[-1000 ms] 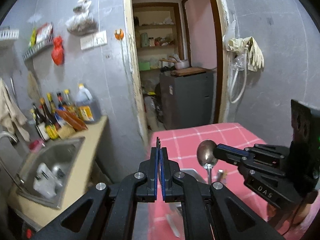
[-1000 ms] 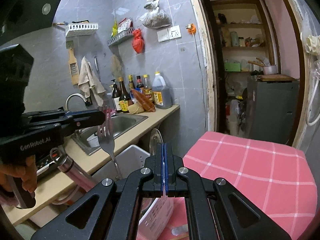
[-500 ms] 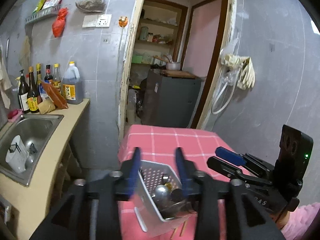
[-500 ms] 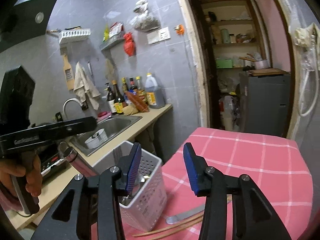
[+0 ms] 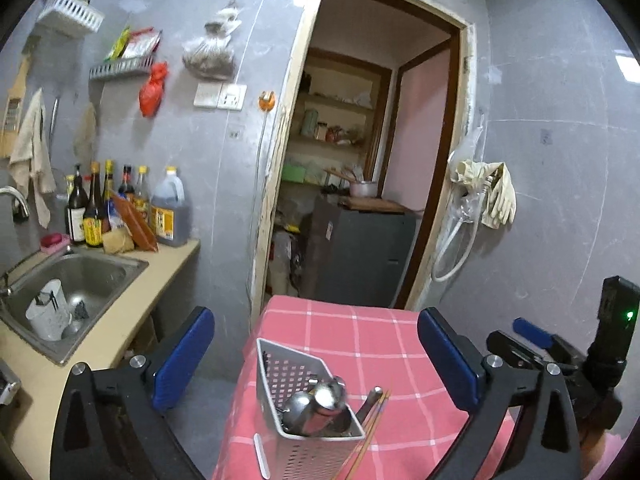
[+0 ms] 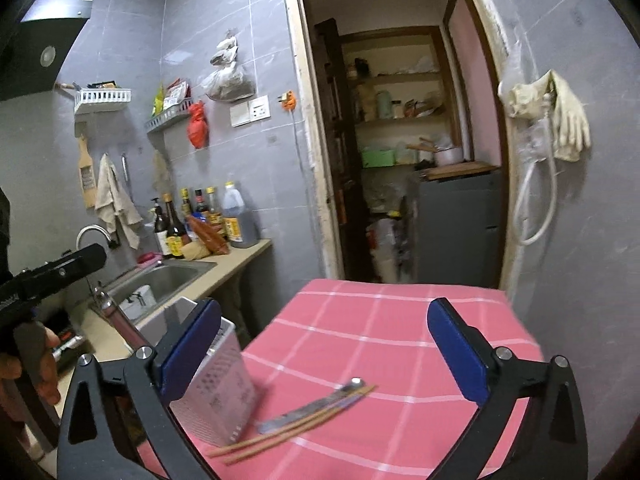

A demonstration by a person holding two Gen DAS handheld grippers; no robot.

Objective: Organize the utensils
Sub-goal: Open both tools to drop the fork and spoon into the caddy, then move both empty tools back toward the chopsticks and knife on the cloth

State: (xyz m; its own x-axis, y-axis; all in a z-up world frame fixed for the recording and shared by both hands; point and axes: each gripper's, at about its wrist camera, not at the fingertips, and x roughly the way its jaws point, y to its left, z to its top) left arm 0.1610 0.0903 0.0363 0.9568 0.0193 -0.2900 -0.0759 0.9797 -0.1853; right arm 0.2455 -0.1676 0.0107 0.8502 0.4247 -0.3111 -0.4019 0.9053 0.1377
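Note:
A white perforated utensil basket [image 5: 296,376] stands on the pink checked tablecloth [image 5: 360,344] and holds metal spoons [image 5: 316,404]. It also shows in the right wrist view [image 6: 224,388]. A metal knife [image 6: 312,404] and wooden chopsticks [image 6: 288,428] lie on the cloth beside it. My left gripper [image 5: 320,356] is open and empty above the basket. My right gripper [image 6: 324,352] is open and empty above the knife and chopsticks.
A counter with a steel sink [image 5: 68,280] and sauce bottles [image 5: 120,208] runs along the left. A doorway [image 5: 360,184] to a pantry with a grey cabinet lies behind the table. Rubber gloves [image 5: 492,196] hang on the right wall.
Both grippers were shut, the left on a fork and the right on a spoon. Both have opened wide, and the utensils now stand in the basket. Both grippers have pulled back and up.

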